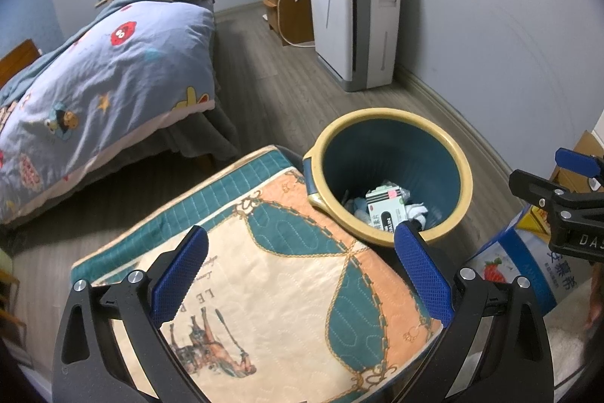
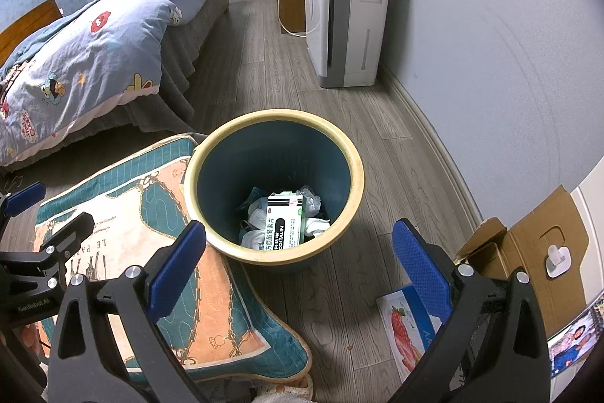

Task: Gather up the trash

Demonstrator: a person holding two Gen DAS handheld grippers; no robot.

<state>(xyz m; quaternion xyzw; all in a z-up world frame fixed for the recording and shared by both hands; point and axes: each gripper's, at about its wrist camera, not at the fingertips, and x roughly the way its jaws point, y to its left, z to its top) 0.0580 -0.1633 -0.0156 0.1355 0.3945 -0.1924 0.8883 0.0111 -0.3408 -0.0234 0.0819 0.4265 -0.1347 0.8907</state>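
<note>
At twelve o'clock from your right gripper (image 2: 298,263), the trash bin (image 2: 273,187) on the floor already holds a medicine box (image 2: 285,221) and crumpled tissues (image 2: 256,237). Both your grippers, left gripper (image 1: 302,274) included, hang released and empty. No loose trash shows nearby, so collecting looks nearly finished.

"COLTALIN" on the box (image 2: 285,222) in the bin (image 2: 356,172); "GenRobot.AI" on the left gripper (image 2: 60,214).
</note>
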